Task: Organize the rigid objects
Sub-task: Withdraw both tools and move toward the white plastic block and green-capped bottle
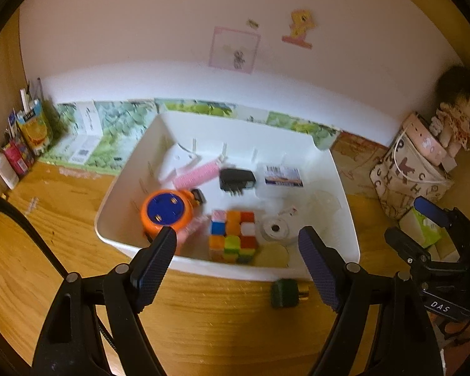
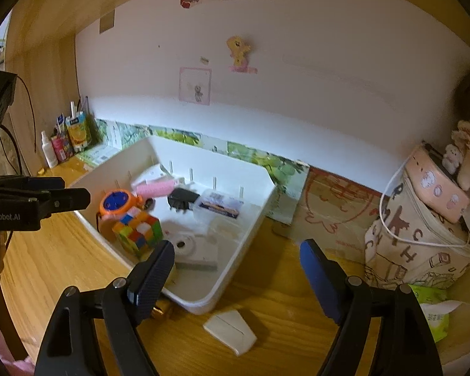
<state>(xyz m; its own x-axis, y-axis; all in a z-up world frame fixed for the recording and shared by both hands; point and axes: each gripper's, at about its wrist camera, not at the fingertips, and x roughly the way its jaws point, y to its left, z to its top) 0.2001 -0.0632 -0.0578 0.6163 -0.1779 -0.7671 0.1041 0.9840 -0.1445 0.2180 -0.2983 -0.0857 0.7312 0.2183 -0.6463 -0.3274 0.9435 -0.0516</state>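
Jaws on both your grippers stand wide apart with nothing between them: the left gripper hangs over the near rim of the white bin, the right gripper over its near corner. Two pieces remain out on the wooden desk: the small green cylinder just outside the bin's near wall, and the flat white wedge-shaped piece near the corner; take one per gripper, closing across the narrow side, and lift clear of the rim before releasing beside the colour cube.

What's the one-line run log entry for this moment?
left gripper: open, empty | right gripper: open, empty | white bin: holds cube | outside bin: green cylinder, white piece
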